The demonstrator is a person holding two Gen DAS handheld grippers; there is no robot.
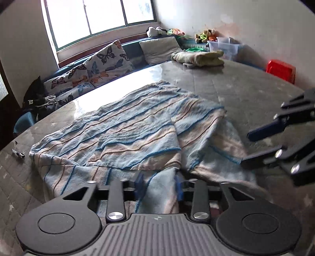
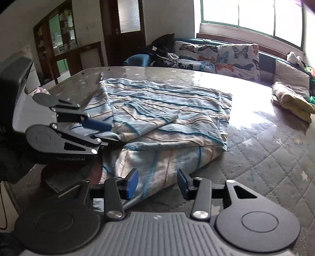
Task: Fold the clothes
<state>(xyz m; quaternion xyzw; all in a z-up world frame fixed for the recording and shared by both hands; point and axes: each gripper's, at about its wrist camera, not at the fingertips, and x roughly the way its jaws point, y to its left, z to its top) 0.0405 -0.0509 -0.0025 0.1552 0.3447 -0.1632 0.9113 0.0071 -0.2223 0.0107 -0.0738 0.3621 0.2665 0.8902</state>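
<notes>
Striped garment (image 1: 137, 126) lies partly folded on mattress (image 1: 246, 94), near hem bunched up w/ both grippers at it. Left gripper (image 1: 159, 186) jaws spread, fabric between, not pinched yet; right gripper (image 2: 157, 184) spread too, straddling hem. Long axis runs away toward cushions (image 1: 102, 61), window (image 1: 98, 15) behind.

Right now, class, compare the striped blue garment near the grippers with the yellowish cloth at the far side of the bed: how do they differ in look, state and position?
The striped blue garment is blue and beige with stripes; the yellowish cloth is plain. The striped garment lies spread and partly folded, while the yellowish cloth sits as a compact bundle. The left gripper and right gripper both straddle the striped garment's near edge; neither is near the yellowish cloth. Both rest on the quilted bed.
</notes>
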